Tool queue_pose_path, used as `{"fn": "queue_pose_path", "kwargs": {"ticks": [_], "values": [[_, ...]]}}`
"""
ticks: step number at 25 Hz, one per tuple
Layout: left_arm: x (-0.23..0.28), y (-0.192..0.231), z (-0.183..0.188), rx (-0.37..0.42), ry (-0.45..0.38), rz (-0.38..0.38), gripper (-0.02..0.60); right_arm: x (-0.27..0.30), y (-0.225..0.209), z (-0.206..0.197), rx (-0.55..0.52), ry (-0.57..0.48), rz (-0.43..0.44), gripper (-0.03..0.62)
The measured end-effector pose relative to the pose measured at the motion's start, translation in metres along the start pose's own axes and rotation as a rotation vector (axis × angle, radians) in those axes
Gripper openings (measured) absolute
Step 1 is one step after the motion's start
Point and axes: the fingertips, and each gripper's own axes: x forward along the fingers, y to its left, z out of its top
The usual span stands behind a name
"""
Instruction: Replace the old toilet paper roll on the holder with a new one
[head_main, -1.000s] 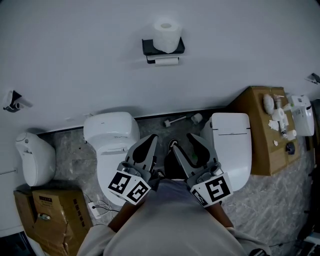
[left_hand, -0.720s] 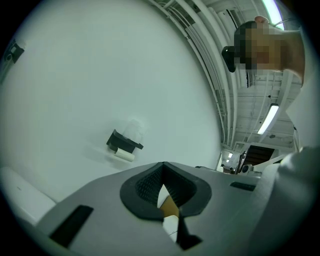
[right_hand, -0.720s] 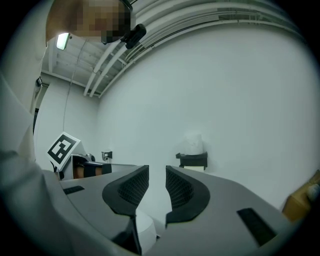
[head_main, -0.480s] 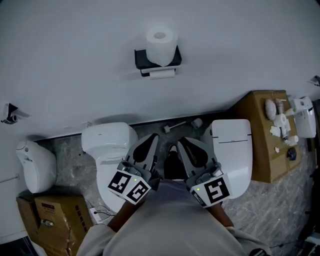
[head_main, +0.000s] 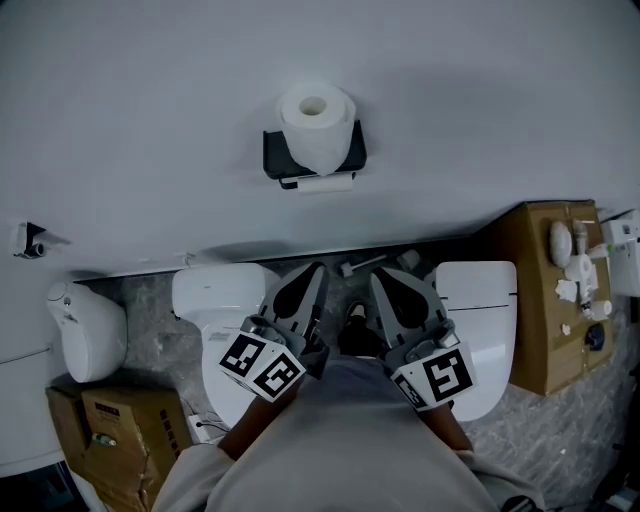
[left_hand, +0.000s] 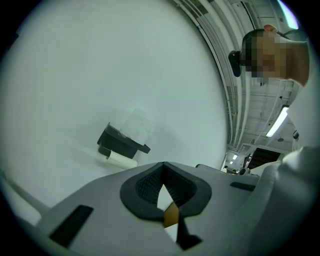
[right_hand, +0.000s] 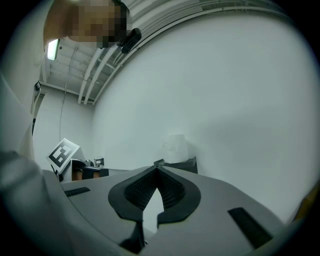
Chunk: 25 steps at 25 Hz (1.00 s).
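Note:
A black holder (head_main: 280, 156) hangs on the white wall. A full white roll (head_main: 316, 122) stands on its shelf, and a thin old roll (head_main: 326, 184) sits on the bar beneath. My left gripper (head_main: 313, 272) and right gripper (head_main: 383, 277) are side by side below the holder, well short of it, both pointing at the wall. Both are shut and empty; the right jaws have just closed on nothing. The left gripper view shows the holder (left_hand: 121, 142), the full roll (left_hand: 137, 124) and the old roll (left_hand: 120, 160) beyond the left gripper (left_hand: 162, 166). The right gripper view shows the holder (right_hand: 182, 164) and roll (right_hand: 175, 145) past the right gripper (right_hand: 156, 170).
Two white toilets (head_main: 215, 295) (head_main: 485, 305) stand against the wall below, with a brush-like tool (head_main: 368, 264) on the floor between them. A brown cabinet (head_main: 535, 290) with small items is at the right. A white fixture (head_main: 88, 330) and a cardboard box (head_main: 110, 430) are at the left.
Both grippers have moved nearer the wall, and the holder looks larger and closer. The right jaws, apart a second ago, have closed. The left jaws stayed shut.

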Motion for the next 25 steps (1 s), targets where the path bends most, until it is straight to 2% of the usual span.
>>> {"fn": "queue_pose_path", "kwargs": {"ticks": [3, 6, 12, 17, 21, 22, 25], "values": [[0.022, 0.005, 0.005, -0.023, -0.015, 0.011, 0.003, 0.009, -0.023, 0.005, 0.011, -0.024, 0.014, 0.017], [0.041, 0.015, 0.008, -0.097, -0.051, 0.023, 0.003, 0.018, -0.043, 0.007, 0.015, -0.049, 0.030, 0.017], [0.067, 0.051, 0.003, -0.362, -0.194, 0.073, 0.005, 0.028, -0.072, 0.000, 0.044, -0.041, 0.039, 0.017], [0.097, 0.069, -0.002, -0.664, -0.323, 0.015, 0.005, 0.035, -0.095, -0.006, 0.047, -0.002, 0.006, 0.017], [0.108, 0.091, -0.016, -0.775, -0.364, 0.067, 0.006, 0.038, -0.108, -0.008, 0.042, 0.021, -0.023, 0.017], [0.111, 0.095, -0.018, -0.788, -0.371, 0.070, 0.016, 0.040, -0.112, -0.008, 0.039, 0.026, -0.027, 0.017], [0.118, 0.103, -0.019, -0.798, -0.382, 0.076, 0.152, 0.048, -0.118, -0.008, 0.021, 0.039, -0.027, 0.017]]}}
